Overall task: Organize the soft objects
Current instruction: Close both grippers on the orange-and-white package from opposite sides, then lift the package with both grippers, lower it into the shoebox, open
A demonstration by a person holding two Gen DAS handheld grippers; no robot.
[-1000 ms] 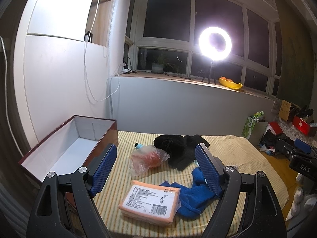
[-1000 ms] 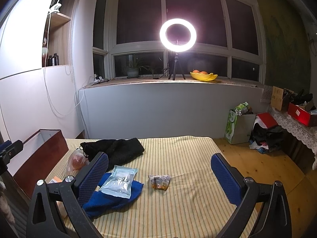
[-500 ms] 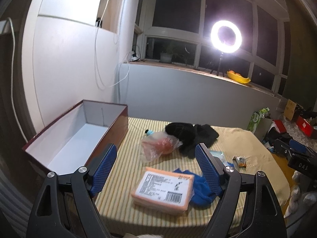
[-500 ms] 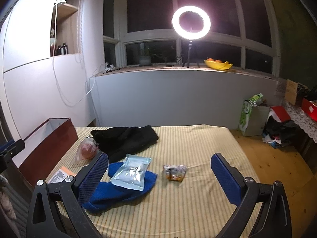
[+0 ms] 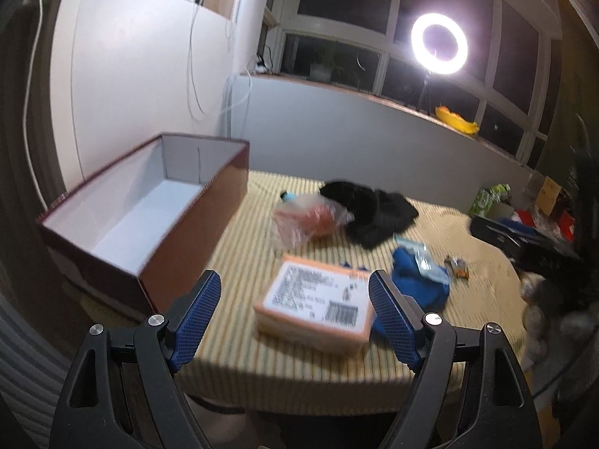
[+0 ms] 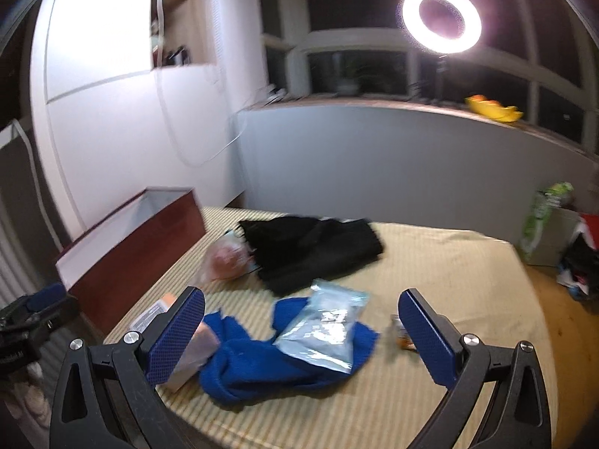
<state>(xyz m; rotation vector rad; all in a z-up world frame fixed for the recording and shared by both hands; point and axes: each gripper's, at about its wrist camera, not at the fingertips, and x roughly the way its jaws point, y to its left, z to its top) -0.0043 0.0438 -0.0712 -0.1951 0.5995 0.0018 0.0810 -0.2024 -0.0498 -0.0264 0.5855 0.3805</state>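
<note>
The left gripper [image 5: 294, 305], jaws spread wide and holding nothing, hangs just short of the orange packet [image 5: 316, 301], which lies flat near the table's front edge with its long axis running across the gap between the jaws. The right gripper [image 6: 301, 331], equally released, faces the blue cloth [image 6: 262, 366] and clear pouch [image 6: 324, 331]. The open box [image 5: 149, 205] stands left of the packet, nearer the left gripper.

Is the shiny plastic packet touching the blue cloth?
Touching. The right wrist view shows the shiny plastic packet lying on top of the blue cloth.
</note>
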